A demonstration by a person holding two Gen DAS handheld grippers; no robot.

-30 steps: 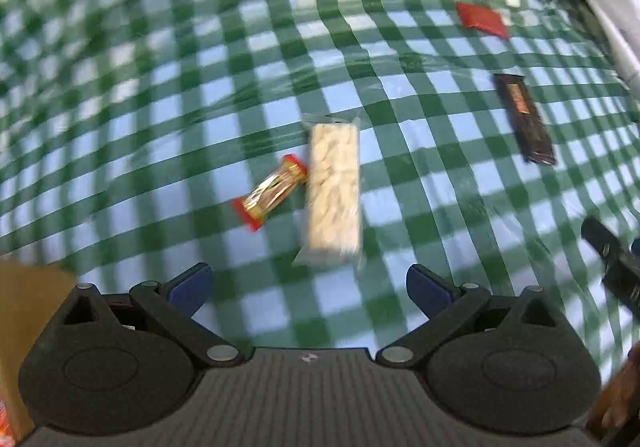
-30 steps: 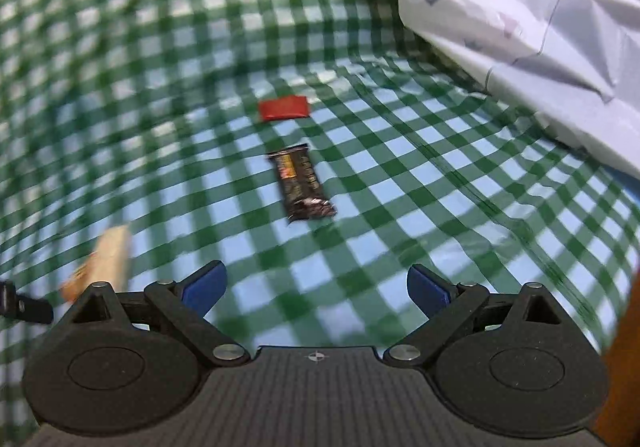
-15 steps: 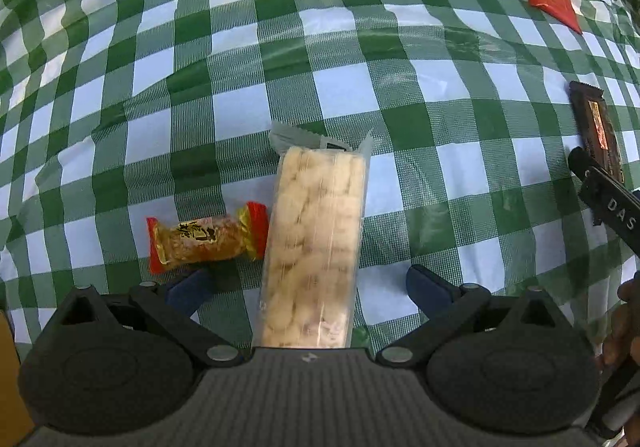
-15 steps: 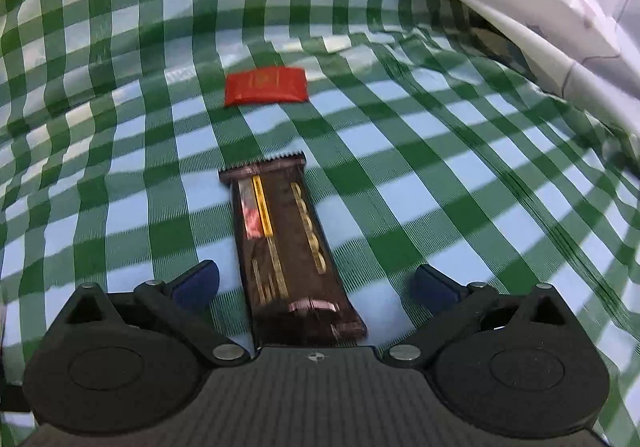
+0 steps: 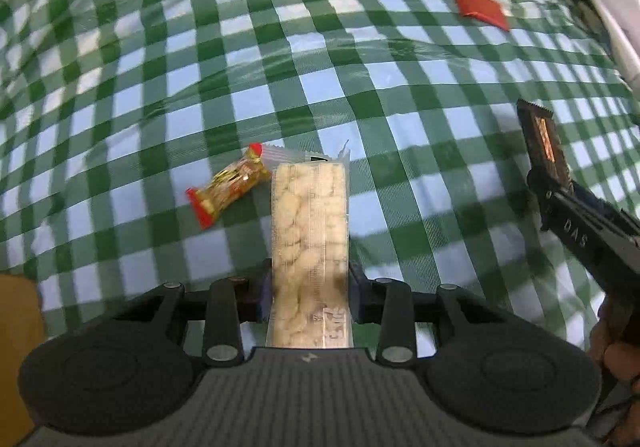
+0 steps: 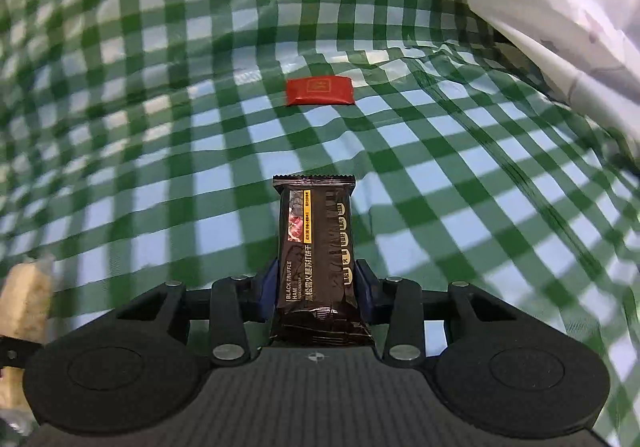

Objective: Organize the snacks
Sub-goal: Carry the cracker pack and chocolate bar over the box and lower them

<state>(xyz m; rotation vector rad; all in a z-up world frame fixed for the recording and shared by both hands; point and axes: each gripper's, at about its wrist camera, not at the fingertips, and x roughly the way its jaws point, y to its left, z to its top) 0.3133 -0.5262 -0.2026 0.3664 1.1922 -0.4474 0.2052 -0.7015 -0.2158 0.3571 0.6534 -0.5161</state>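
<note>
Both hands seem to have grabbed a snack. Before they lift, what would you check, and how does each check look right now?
1. Left gripper closed on the pale puffed snack pack, its fingers having just closed: ok.
2. Right gripper closed on the dark cracker bar, likewise just closed: ok.
3. Gold candy clear of the pale pack: cannot tell, they look touching.
4. Red packet out of the way: ok.
5. Where the snacks go: cannot tell, no container in view.
</note>
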